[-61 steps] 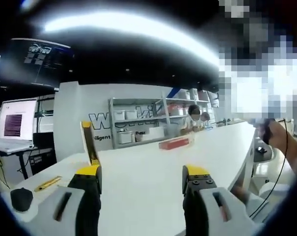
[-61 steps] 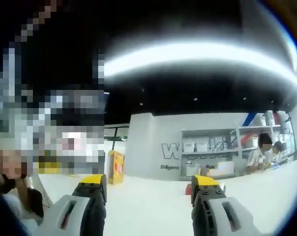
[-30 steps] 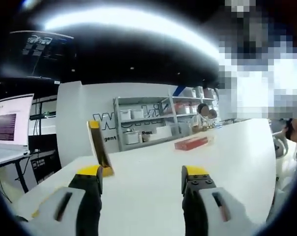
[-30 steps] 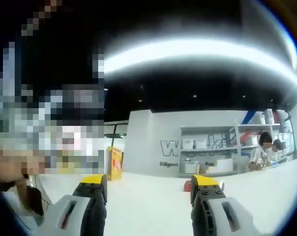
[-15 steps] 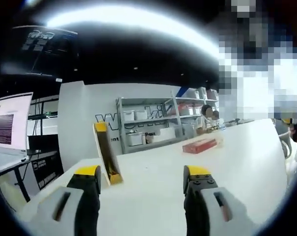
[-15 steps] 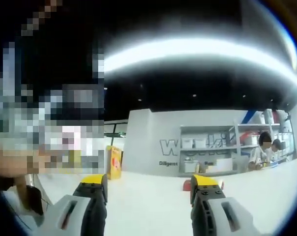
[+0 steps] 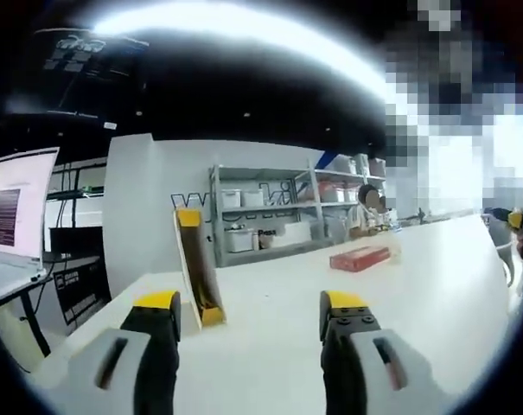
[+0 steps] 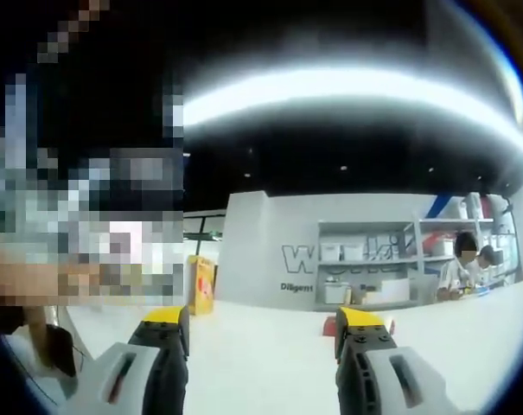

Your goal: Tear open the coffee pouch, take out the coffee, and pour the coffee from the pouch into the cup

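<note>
A tall, narrow yellow and brown pack point(image 7: 196, 270) stands upright on the white table point(image 7: 270, 346), just beyond my left gripper's left jaw. My left gripper point(image 7: 250, 313) is open, a little above the table, with nothing between its jaws. In the right gripper view the same yellow pack point(image 8: 200, 286) stands far off at the left, beyond the table point(image 8: 261, 346). My right gripper point(image 8: 261, 323) is also open and empty, held low over the table. I cannot tell whether this pack is the coffee pouch.
A flat red box point(image 7: 360, 258) lies further along the table; its end point(image 8: 329, 327) peeks out beside my right jaw. A laptop screen point(image 7: 15, 212) glows at the left. Shelves with bins point(image 7: 261, 220) and people point(image 8: 462, 264) are at the back.
The left gripper's camera has moved toward the yellow pack, which now looks bigger and nearer the left jaw. The right gripper view has hardly shifted. Both grippers stay open.
</note>
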Tool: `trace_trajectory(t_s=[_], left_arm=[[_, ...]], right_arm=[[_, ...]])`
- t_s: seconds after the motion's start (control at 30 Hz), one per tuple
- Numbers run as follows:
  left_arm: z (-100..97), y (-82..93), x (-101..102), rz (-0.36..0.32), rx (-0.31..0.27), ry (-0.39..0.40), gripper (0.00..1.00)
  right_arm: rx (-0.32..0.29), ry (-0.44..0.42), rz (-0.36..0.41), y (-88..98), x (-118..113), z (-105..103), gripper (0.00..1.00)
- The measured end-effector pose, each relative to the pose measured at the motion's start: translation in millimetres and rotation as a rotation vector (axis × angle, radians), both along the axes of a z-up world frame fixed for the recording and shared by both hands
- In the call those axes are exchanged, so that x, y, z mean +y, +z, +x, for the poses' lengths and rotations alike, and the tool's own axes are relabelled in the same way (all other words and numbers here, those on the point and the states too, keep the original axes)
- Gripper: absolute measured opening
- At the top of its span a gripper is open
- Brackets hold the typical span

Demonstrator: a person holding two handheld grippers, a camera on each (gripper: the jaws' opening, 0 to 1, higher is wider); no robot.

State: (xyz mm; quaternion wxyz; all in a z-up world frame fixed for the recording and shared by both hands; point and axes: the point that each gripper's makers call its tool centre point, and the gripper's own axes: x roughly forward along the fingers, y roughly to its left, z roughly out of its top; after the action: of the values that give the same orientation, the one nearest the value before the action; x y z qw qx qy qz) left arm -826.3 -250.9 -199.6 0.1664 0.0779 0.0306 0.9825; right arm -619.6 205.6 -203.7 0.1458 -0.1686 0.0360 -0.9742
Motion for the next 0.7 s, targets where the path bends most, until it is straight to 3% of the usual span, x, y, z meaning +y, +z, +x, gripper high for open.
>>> trace_trajectory(t_s=[0.4, 0.7], left_arm=[[-39.4, -0.7, -14, 0.035, -0.028, 0.02, 0.6], [-68.7, -14.9, -9, -0.025, -0.04, 0.043, 0.55]], right_arm=[[-0.004, 0.0, 0.005, -1.0, 0, 0, 0.68], [-0.013, 0.009, 0.002, -4.6, -2, -4, 0.68]])
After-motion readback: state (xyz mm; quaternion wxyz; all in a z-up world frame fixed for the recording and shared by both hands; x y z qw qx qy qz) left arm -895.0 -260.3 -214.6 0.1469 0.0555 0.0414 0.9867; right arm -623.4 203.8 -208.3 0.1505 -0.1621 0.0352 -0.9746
